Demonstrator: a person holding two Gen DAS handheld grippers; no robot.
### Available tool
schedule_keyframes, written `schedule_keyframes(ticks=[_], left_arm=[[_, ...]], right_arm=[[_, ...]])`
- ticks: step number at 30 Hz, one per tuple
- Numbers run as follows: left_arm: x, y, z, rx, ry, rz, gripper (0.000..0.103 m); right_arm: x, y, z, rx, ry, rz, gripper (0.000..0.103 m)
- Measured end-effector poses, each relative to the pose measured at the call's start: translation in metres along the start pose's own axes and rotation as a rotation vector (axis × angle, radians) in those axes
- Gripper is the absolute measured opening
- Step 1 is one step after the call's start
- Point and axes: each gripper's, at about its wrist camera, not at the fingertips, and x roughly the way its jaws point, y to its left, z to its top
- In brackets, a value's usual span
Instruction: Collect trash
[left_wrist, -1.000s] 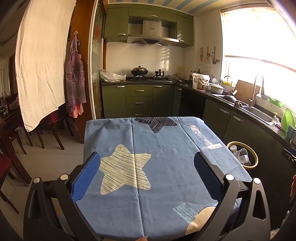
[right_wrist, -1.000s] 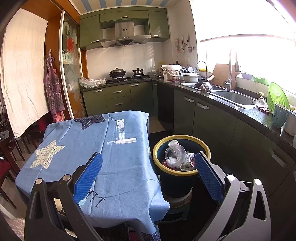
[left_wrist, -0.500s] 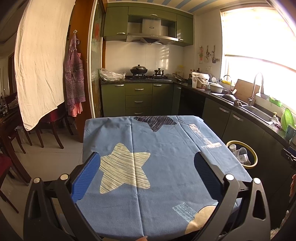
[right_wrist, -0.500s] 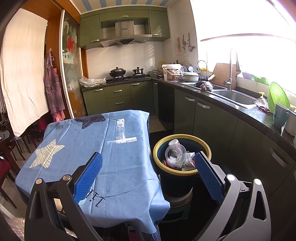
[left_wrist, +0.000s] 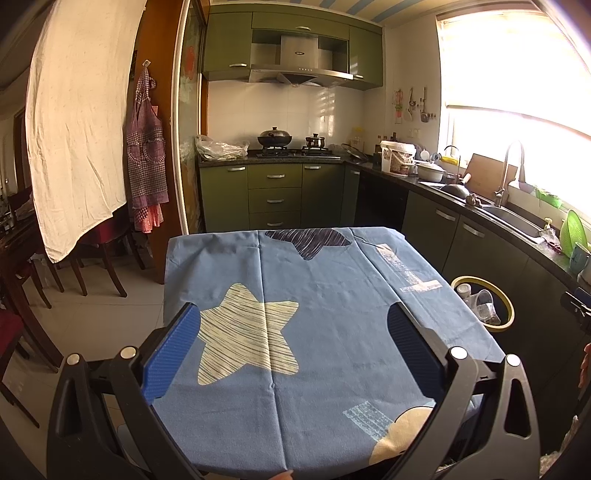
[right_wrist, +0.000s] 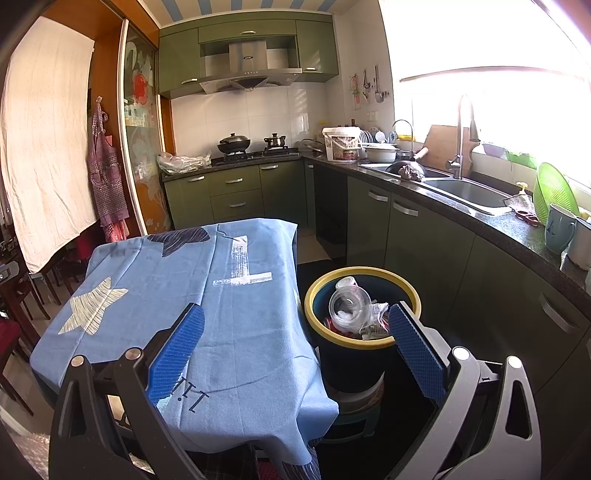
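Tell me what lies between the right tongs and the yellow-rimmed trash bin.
Nothing: in the right wrist view, the open right tongs hang near the yellow-rimmed dark bin of plastic trash, with only the blue star-patterned tablecloth beside it.

Count: grippers 2, left gripper and right gripper; bin 1; clear plastic cups in it, at least 2; pots on stove 2; mugs 2.
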Motion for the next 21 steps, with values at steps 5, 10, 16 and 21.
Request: schedule_keyframes(ticks=[5,10,16,21], left_arm=[[0.0005,0.0003,0.0010,-0.001,-0.001,0.001,0.097],[0.0013,-0.0034,0.0002,0.015,0.003,0.008,0.097],[0.0023,-0.0049,0.0000,0.018,0.011,-0.002,0.097],[0.0015,0.0007,0.0003,0.001,-0.005,-0.012,0.097]], right_arm=[[0.0001,0.0000,0.0001,0.000,0.001,0.000,0.098],[0.0005,0.0006,-0.0010,0.000,0.002,0.000,0.098],[0.0016,0.0002,-0.0034,0.001,0.005,-0.001,0.098],[0.0033,-0.0005,-0.0047,0.001,0.008,0.000,0.098]])
